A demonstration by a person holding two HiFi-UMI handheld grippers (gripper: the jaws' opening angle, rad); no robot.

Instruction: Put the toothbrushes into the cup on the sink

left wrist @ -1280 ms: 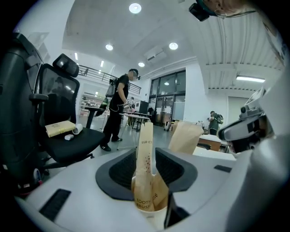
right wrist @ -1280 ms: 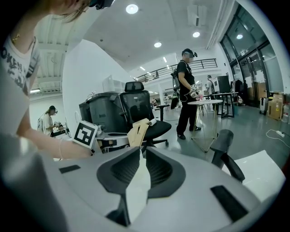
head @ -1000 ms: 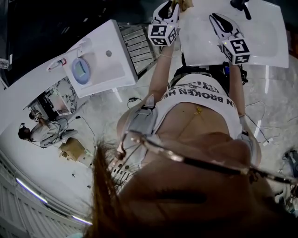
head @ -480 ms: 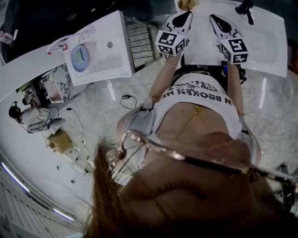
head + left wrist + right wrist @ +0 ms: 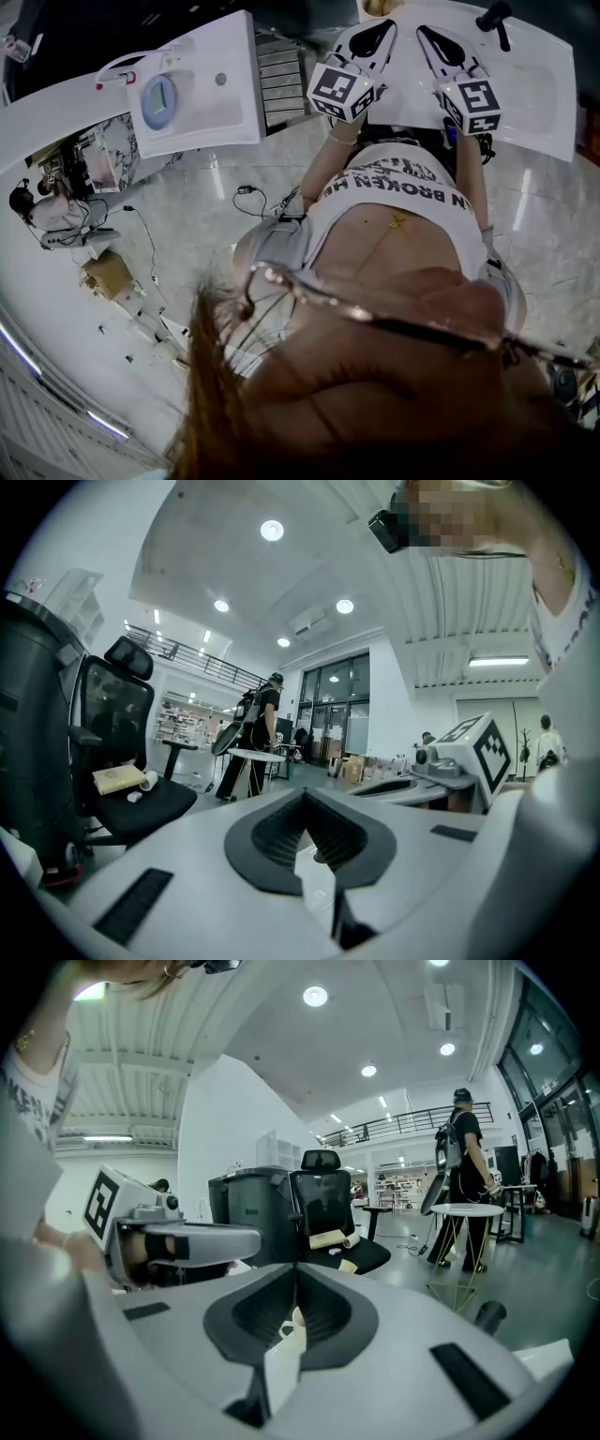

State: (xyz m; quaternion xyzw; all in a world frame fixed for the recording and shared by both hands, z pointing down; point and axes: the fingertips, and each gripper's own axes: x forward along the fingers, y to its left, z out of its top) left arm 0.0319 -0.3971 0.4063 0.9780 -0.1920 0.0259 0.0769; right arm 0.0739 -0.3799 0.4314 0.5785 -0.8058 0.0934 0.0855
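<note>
Both grippers hang side by side over the white sink (image 5: pixel 525 84) at the top of the head view. My left gripper (image 5: pixel 384 26) is shut, with nothing between its pads (image 5: pixel 281 832). My right gripper (image 5: pixel 424 33) is shut too, and its pads (image 5: pixel 323 1312) are empty. A tan cup (image 5: pixel 380 7) shows partly at the sink's back edge, just beyond the left gripper's tip. I cannot make out any toothbrush. Each gripper view looks out over the room and catches the other gripper at its side, the right gripper (image 5: pixel 469 757) and the left gripper (image 5: pixel 169 1237).
A black faucet (image 5: pixel 492 17) stands at the sink's back right. A second white sink (image 5: pixel 211 112) with a blue round thing (image 5: pixel 159 98) stands to the left. Cables lie on the grey floor (image 5: pixel 187 234). Beyond are an office chair (image 5: pixel 117 761), a small table (image 5: pixel 473 1211) and a standing person (image 5: pixel 464 1162).
My left gripper has come right from the sink's left edge, away from the tan cup, and now sits beside the right gripper. The head view has shifted a little.
</note>
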